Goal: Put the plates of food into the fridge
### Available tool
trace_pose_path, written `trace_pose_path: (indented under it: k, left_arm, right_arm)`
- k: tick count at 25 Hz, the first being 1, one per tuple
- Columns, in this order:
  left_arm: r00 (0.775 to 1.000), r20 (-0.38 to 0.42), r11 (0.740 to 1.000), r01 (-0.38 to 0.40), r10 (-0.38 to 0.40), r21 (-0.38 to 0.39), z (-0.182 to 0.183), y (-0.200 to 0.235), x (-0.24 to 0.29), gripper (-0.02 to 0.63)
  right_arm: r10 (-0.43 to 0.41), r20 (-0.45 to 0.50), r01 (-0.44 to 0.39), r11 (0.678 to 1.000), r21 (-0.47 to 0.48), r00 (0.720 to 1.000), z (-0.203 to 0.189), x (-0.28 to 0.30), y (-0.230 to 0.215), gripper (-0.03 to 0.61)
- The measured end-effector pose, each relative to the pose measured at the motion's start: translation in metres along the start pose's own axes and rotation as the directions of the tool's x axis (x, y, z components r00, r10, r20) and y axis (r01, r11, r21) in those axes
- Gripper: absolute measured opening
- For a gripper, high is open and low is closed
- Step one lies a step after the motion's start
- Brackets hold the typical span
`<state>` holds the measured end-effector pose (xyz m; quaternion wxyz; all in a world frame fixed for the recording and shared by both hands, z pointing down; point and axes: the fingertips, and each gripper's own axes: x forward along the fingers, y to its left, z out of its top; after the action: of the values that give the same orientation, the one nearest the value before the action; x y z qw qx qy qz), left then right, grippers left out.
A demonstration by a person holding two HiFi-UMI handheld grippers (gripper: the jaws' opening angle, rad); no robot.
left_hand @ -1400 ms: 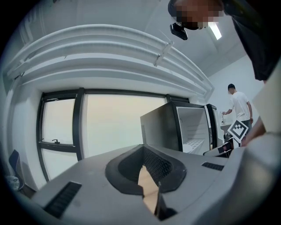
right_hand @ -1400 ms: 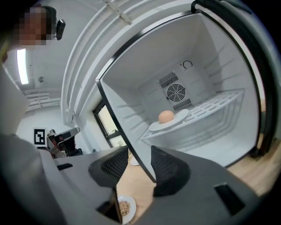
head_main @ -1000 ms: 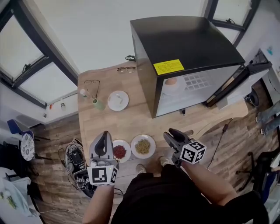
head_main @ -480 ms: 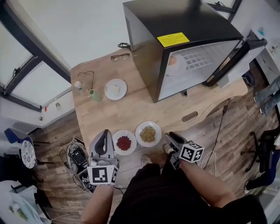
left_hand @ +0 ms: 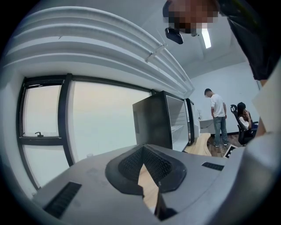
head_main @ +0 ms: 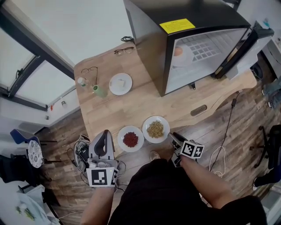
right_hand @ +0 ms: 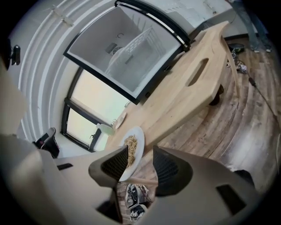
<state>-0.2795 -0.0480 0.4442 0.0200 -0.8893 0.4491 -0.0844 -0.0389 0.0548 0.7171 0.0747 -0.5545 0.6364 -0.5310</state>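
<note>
Plates of food, red plate and grain plate, sit at the near edge of my table in head view, outside the open fridge; left gripper view shows the left gripper idle, fingers clenched empty; right gripper view shows the right gripper, fingers released, aimed at the grain plate's rim, I judge for lifting.

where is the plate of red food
Head view: at the table's near edge, the red food plate lies between the left gripper and the yellowish food plate.

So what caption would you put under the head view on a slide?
Open right gripper poised beside the tan-food plate; red-food plate alongside, fridge open behind.
</note>
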Motion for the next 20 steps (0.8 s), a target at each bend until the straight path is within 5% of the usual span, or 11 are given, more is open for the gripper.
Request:
trace_pose_path:
  k: [9, 14, 20]
  left_arm:
    - [0.999, -0.019, 1.000, -0.026, 0.026, 0.015, -0.006, 0.011, -0.011, 0.004]
    - [0.999, -0.033, 0.999, -0.035, 0.035, 0.017, -0.013, 0.015, -0.013, 0.005]
    - [1.000, -0.021, 1.000, -0.019, 0.019, 0.013, -0.014, 0.013, -0.009, 0.005]
  right_arm:
    - [0.065, -0.004, -0.062, 0.974, 0.217, 0.998, -0.015, 0.024, -0.006, 0.162]
    - [0.112, 0.009, -0.112, 0.970, 0.214, 0.994, -0.014, 0.031, 0.005, 0.057]
    - [0.163, 0.070, -0.174, 0.961, 0.217, 0.984, 0.000, 0.022, 0.021, 0.032]
